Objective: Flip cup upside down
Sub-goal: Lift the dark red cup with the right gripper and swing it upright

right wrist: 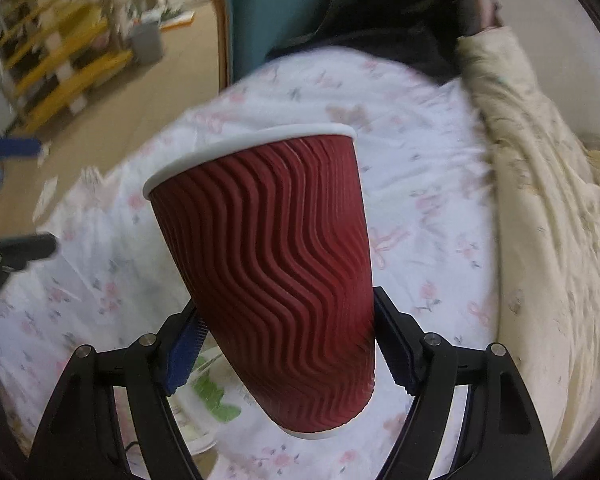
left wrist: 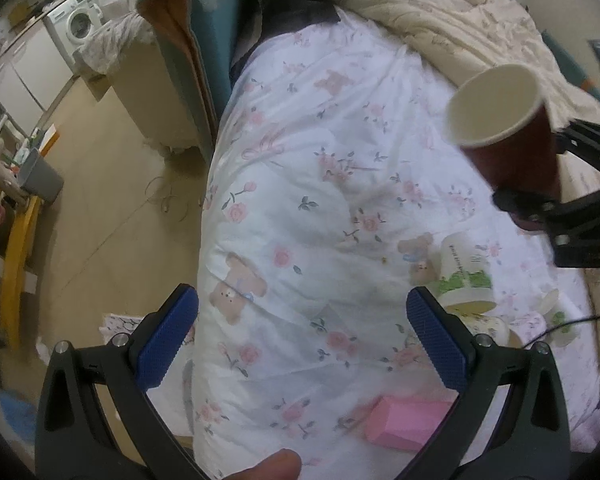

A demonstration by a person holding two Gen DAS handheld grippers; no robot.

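Between the right claw (right wrist: 286, 354) pads, a clamped, tilted red ribbed cup (right wrist: 272, 276); left claw (left wrist: 302, 336) released.

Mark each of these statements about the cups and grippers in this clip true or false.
1. The right gripper holds the red cup. True.
2. The red cup is already upside down. False: its white rim is up, mouth open and tilted.
3. The left gripper holds a cup. False: its jaws are wide open with nothing between them.
4. A white cup with green print sits on the floral bedding. True.
5. The red cup rests on the bedding. False: it is held up off it.
6. A pink box lies on the bedding near the left gripper. True.
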